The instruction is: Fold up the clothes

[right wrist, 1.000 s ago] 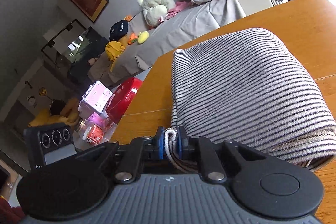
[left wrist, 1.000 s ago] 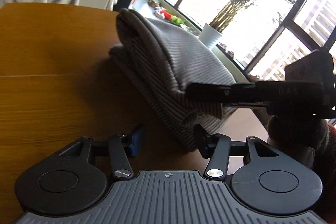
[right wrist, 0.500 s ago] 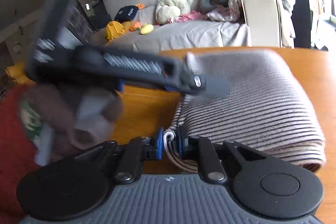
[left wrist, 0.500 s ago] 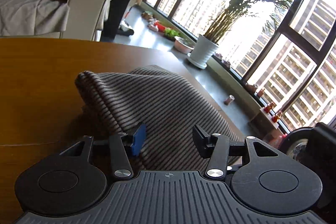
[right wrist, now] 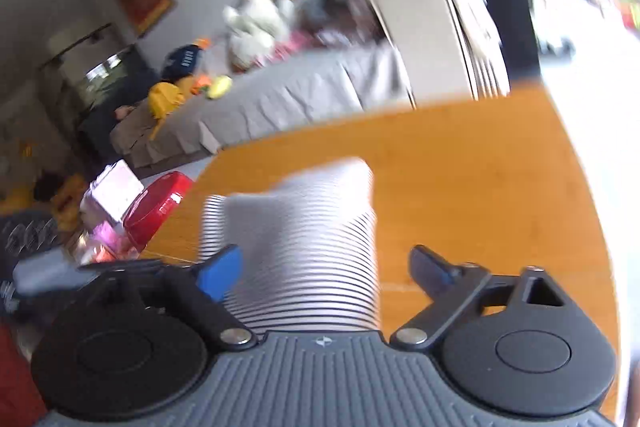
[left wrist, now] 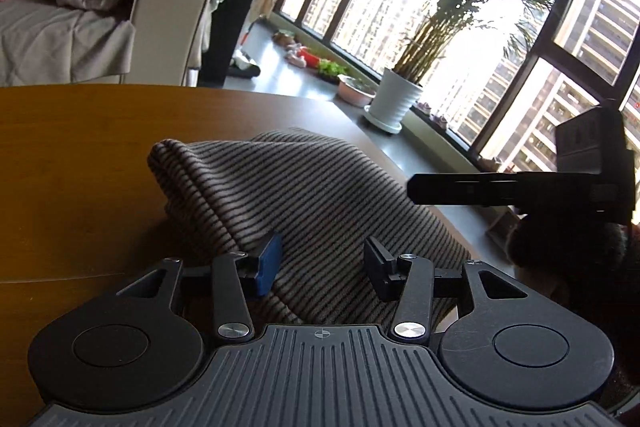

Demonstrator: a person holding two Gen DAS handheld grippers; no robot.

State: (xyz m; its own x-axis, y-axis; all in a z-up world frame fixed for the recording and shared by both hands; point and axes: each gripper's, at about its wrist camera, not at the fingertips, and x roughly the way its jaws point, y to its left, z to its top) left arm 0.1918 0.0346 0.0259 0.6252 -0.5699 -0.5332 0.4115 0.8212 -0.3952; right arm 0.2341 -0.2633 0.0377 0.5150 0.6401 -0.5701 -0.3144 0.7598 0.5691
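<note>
**A:** Striped knit, folded into a thick bundle (left wrist: 304, 195), lies on the wooden surface (left wrist: 80, 155) near the edge on the window side. Your left hand-held gripper (left wrist: 320, 263) hovers right over its near end, jaws apart, nothing between them.

**B:** And the right one?

**A:** Your right hand-held gripper (right wrist: 324, 267) also stands wide apart, holding nothing. Its view is smeared with motion, so I can't tell how close its fingers are to the cloth. From the left wrist view you see it side-on (left wrist: 480, 187), above the bundle's far right side.

**B:** Which way does the bundle run?

**A:** In the left view its long axis goes from the rounded fold at the far left (left wrist: 168, 155) down towards your gripper at the near right. That rounded end points away from you, towards the sofa (left wrist: 80, 39). In the right view it looks like a stubby roll running straight away from the camera.

**B:** What could go wrong?

**A:** I'd judge three risks. With both grippers off the cloth, the springy knit may relax and its top layer slide off, spoiling the fold. If you close a jaw on only the upper layer, lifting would peel the stack open. And the bundle sits close to the edge, so a sideways nudge could push it off.
</note>
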